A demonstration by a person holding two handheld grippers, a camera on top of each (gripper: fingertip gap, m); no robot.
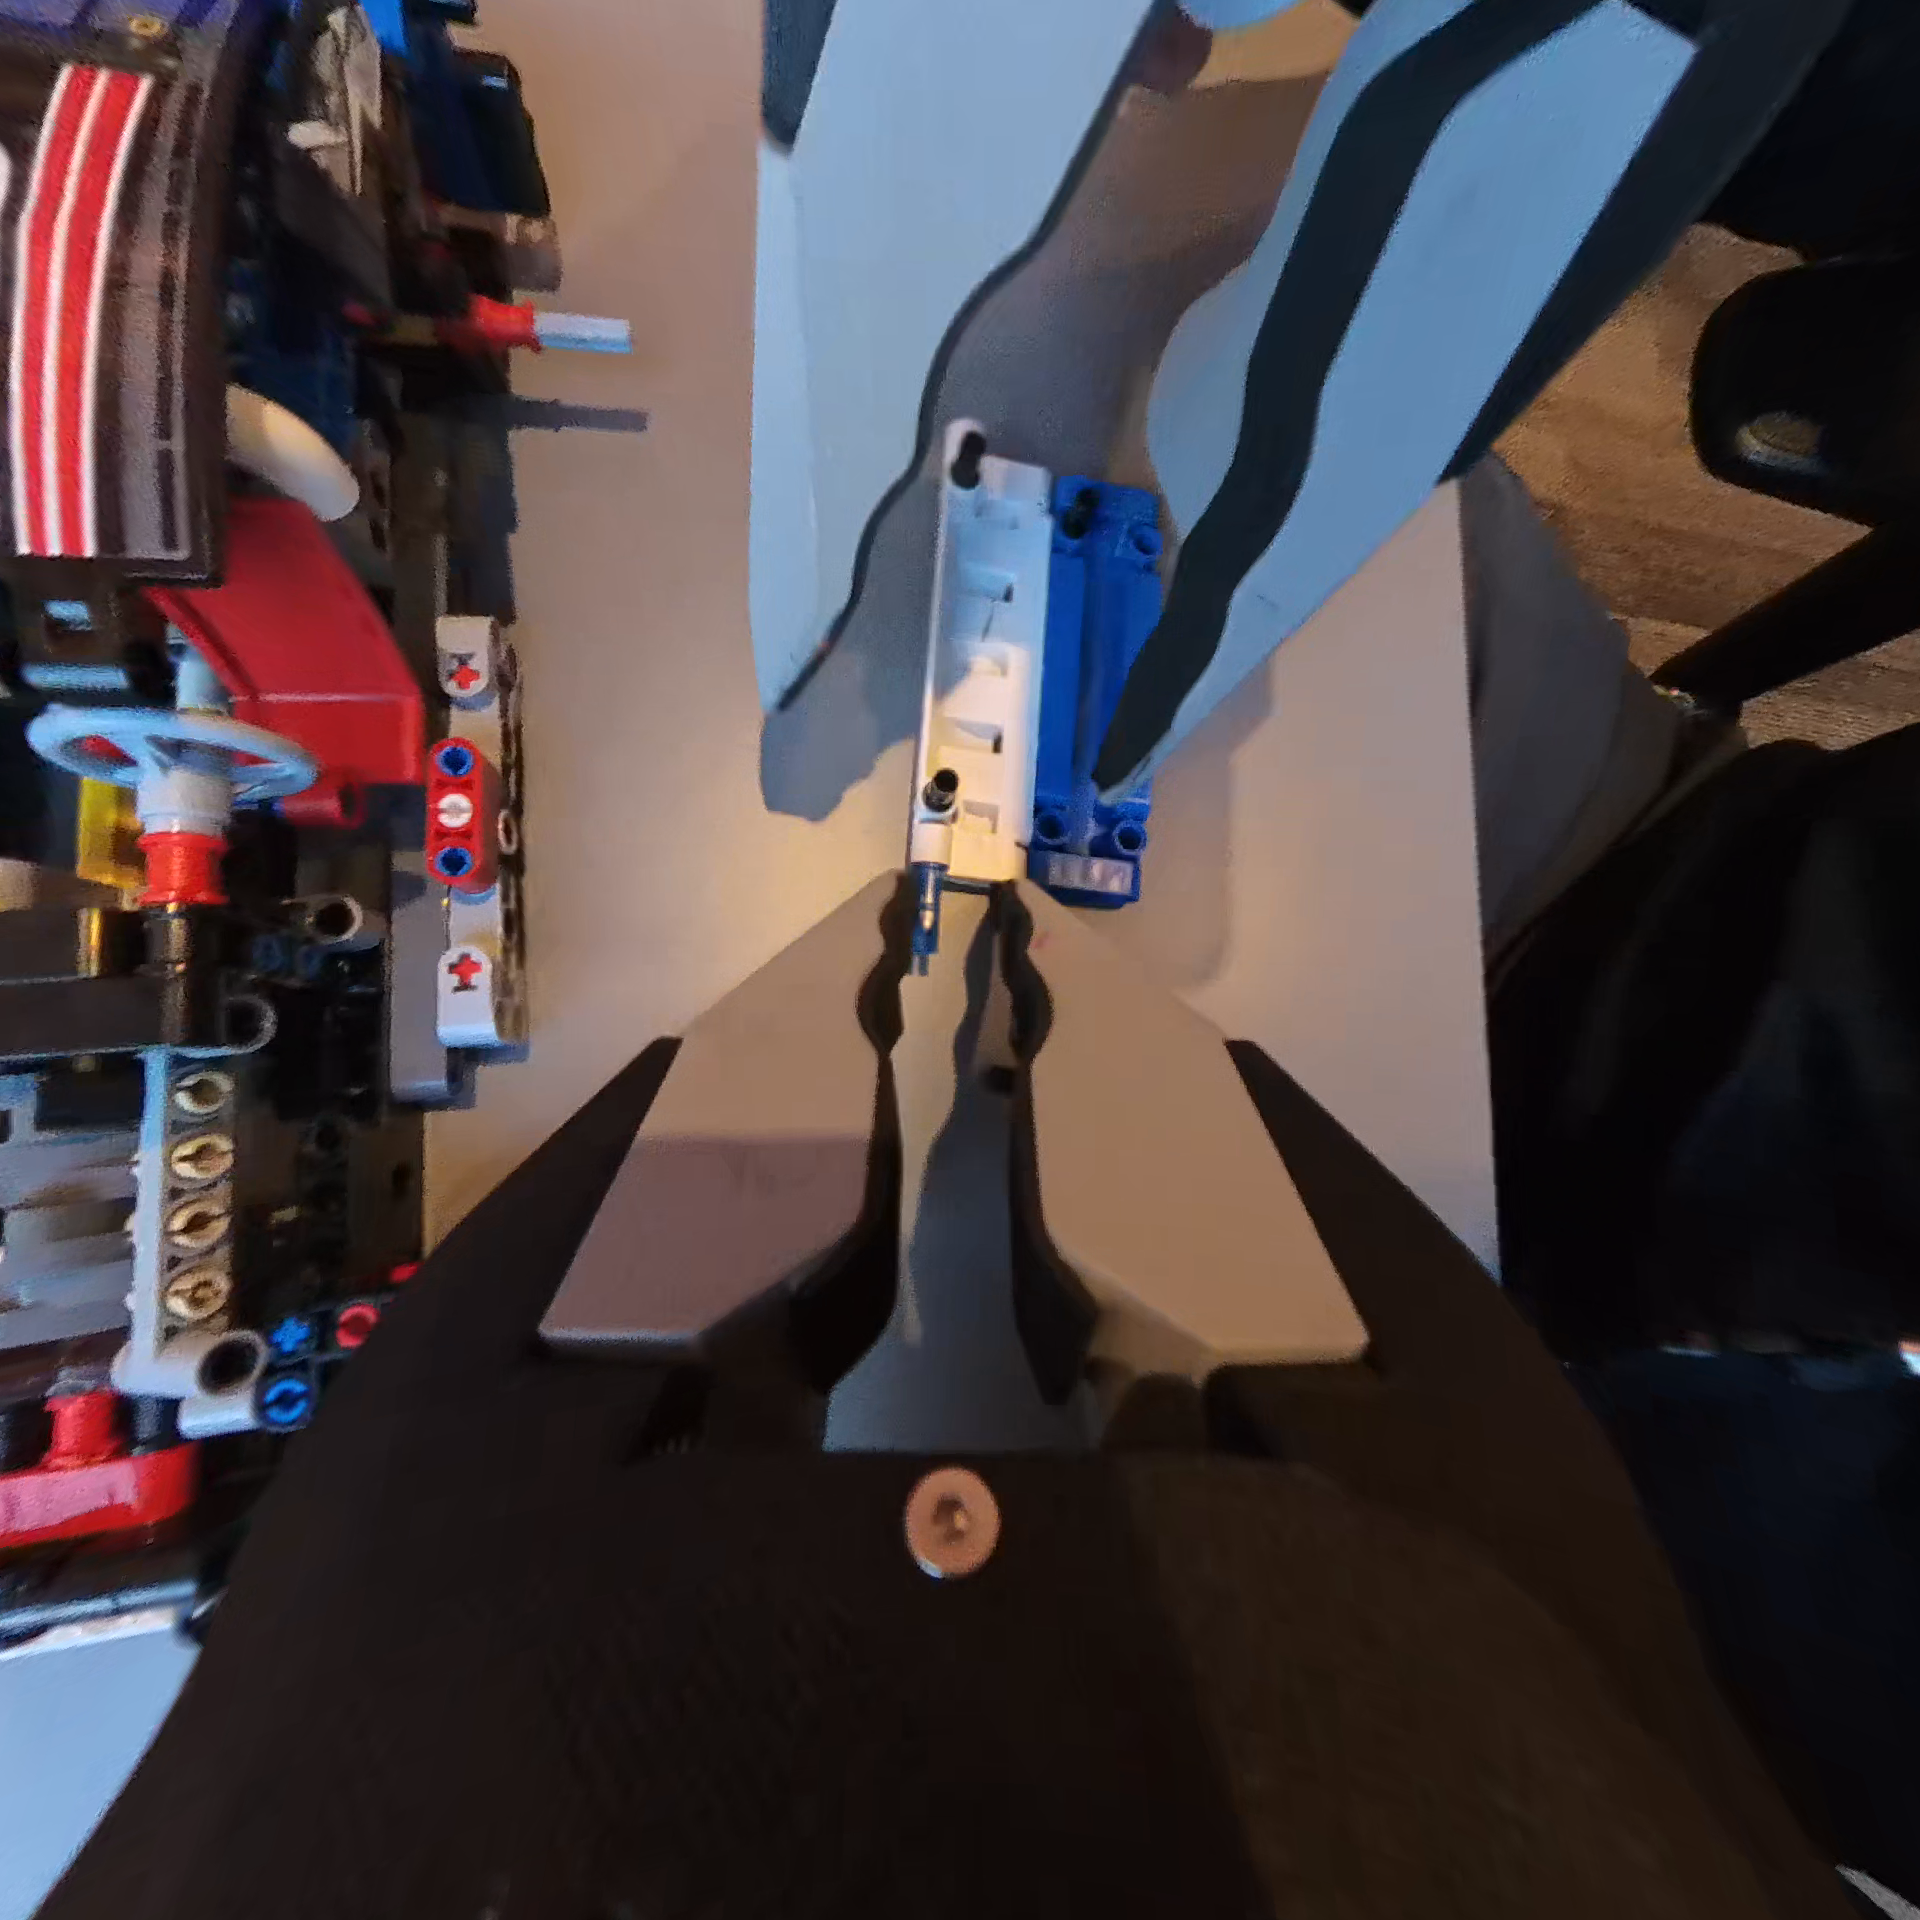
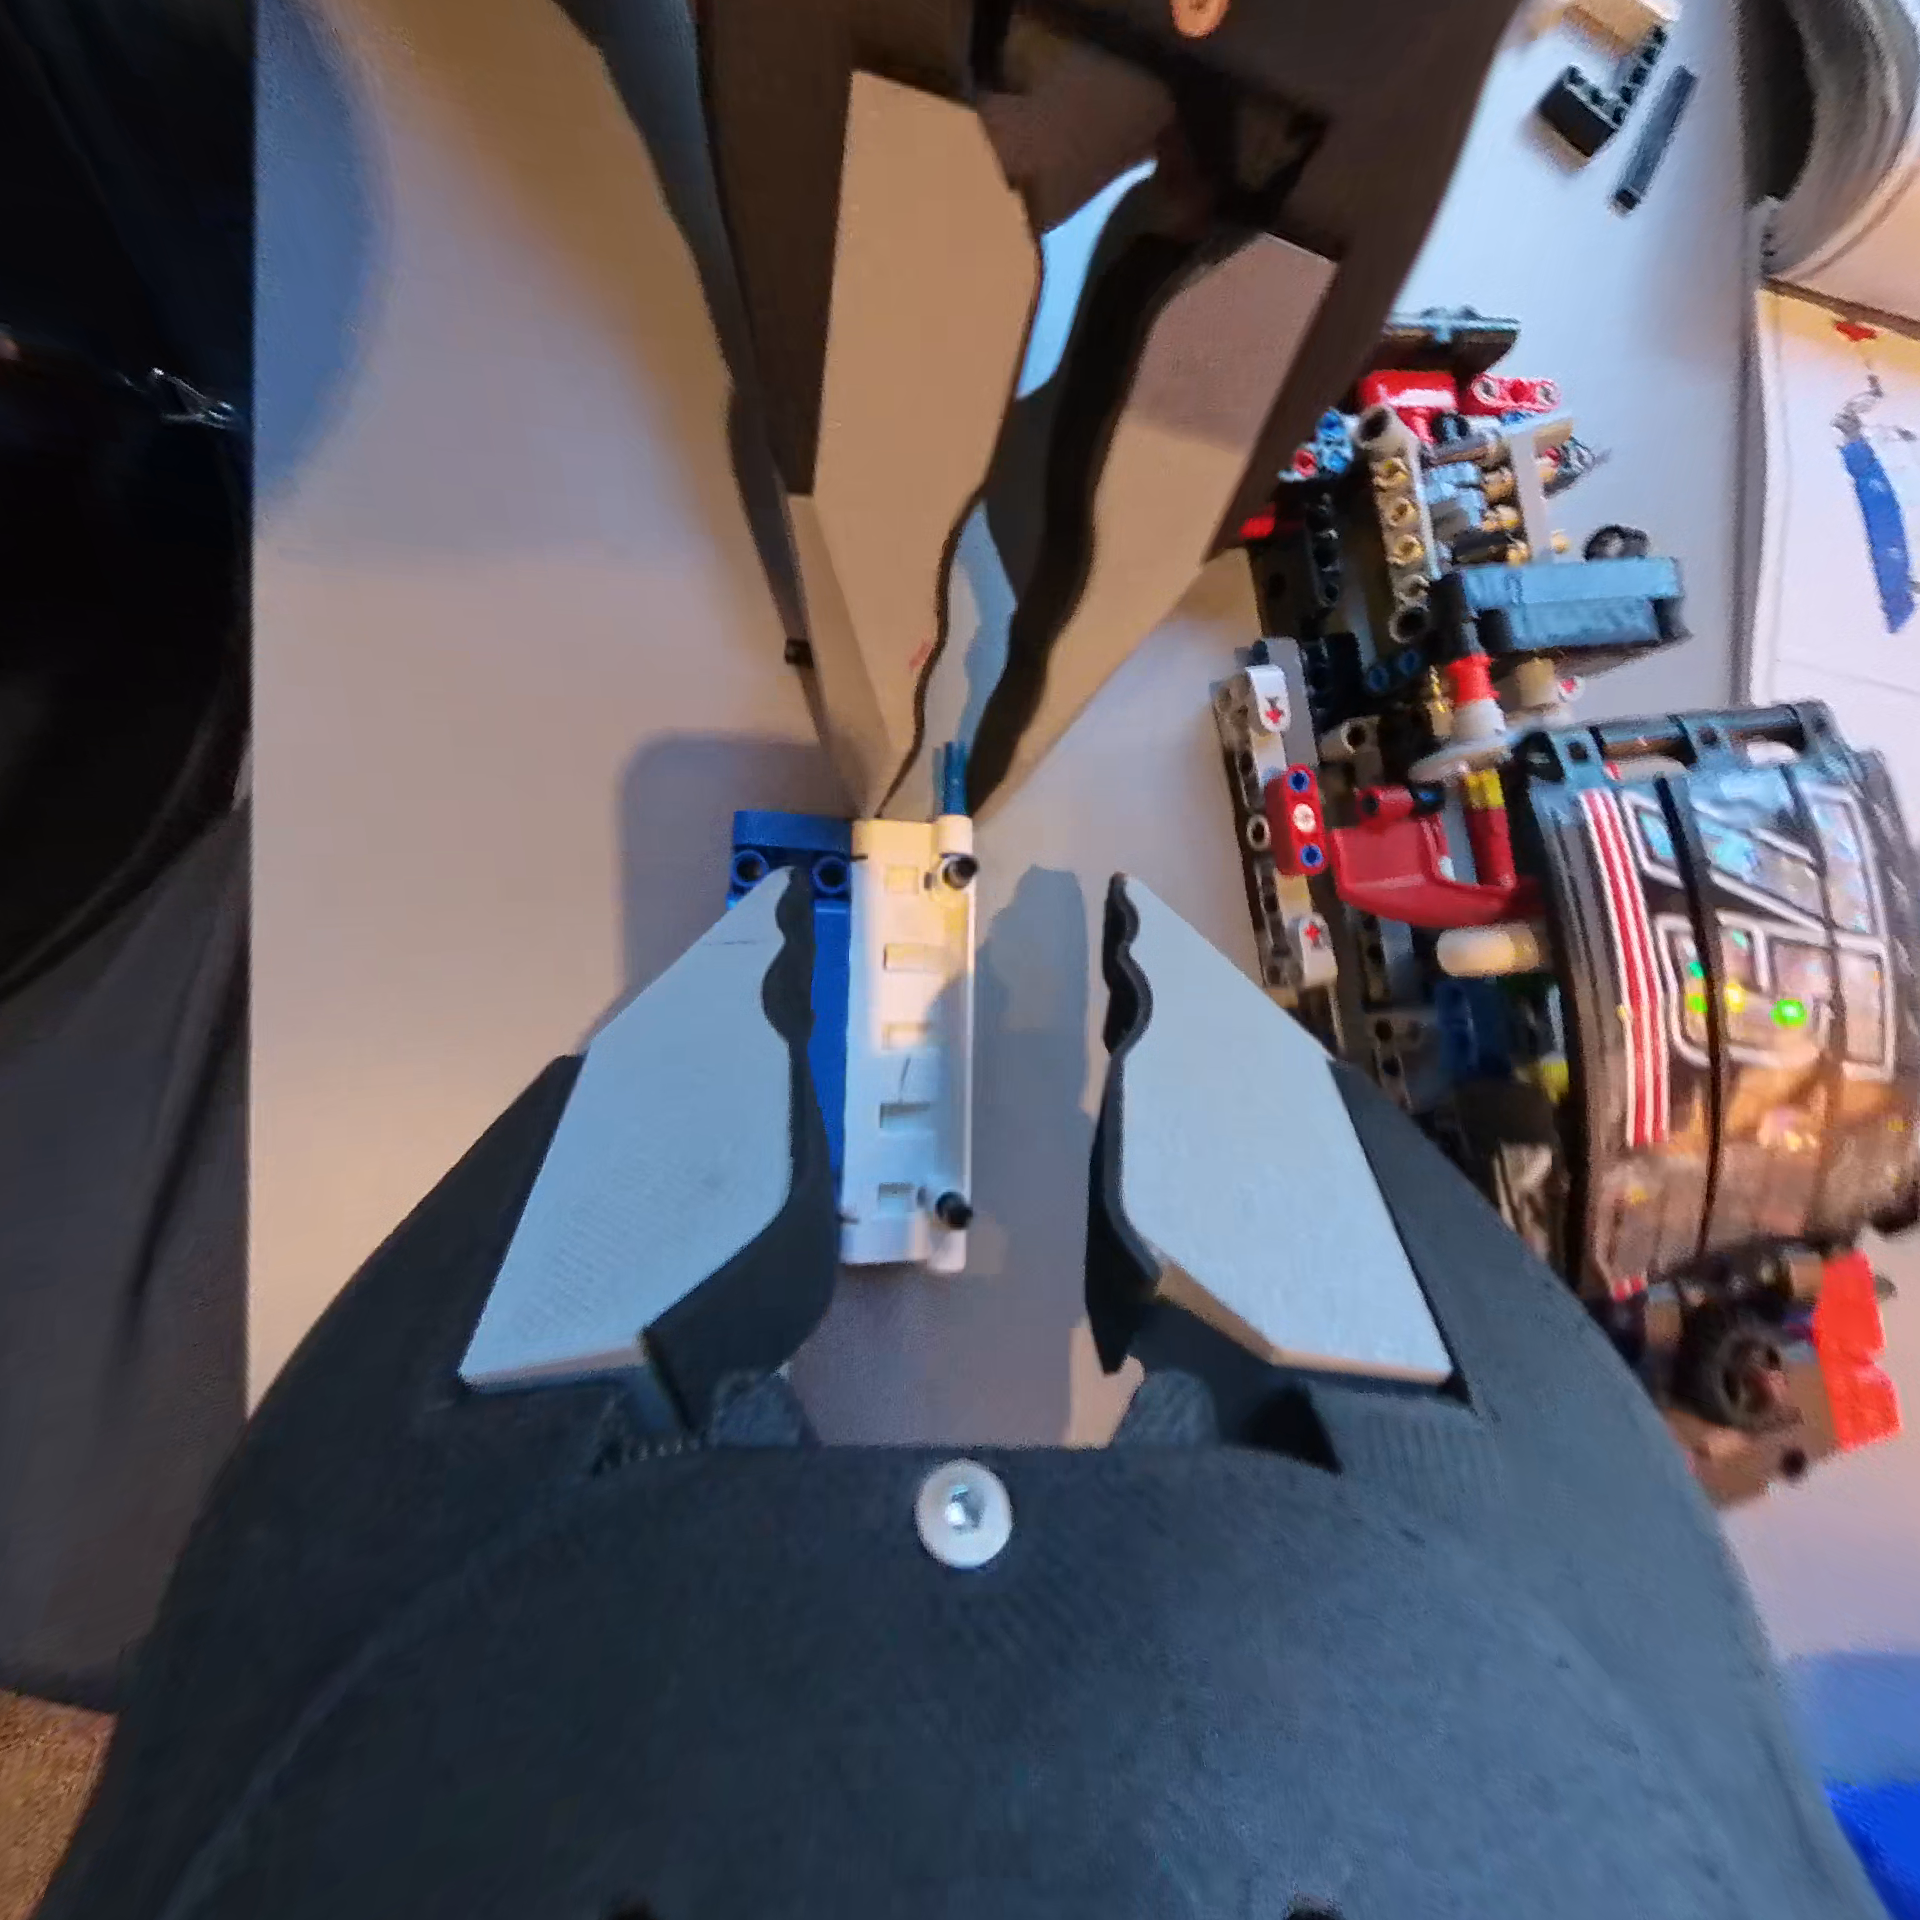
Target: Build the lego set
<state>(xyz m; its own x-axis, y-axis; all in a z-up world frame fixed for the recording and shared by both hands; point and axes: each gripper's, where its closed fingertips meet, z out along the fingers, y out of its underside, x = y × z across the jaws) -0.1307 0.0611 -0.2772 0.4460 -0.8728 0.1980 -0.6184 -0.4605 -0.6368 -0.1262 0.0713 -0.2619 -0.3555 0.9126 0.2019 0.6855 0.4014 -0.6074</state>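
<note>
Left gripper (image 1: 951, 935): black printed body, grey finger plates, wavy black pads, one silver screw (image 1: 951, 1522).
Right gripper (image 2: 951, 951): same build, silver screw (image 2: 963, 1512).

Left gripper (image 1: 954, 940) fingers nearly together, nipping a pin (image 1: 926, 914), right gripper (image 2: 951, 940) spread wide, tips facing the left's

1. The panel assembly (image 1: 987, 665) lies flat on the table (image 1: 644, 156), between the 2 grippers.
2. In the left wrist view, the left gripper (image 1: 951, 935) sits at the assembly's 6 o'clock end, the right gripper (image 1: 966, 727) at 12 o'clock.
3. The pin (image 1: 925, 920) sticks out of the assembly's 6 o'clock end, between the left gripper's fingers.
4. The vehicle model (image 1: 208, 727) stands at 9 o'clock, apart from the assembly.
5. In the right wrist view, loose pieces (image 2: 1621, 104) lie at 1 o'clock.
</note>
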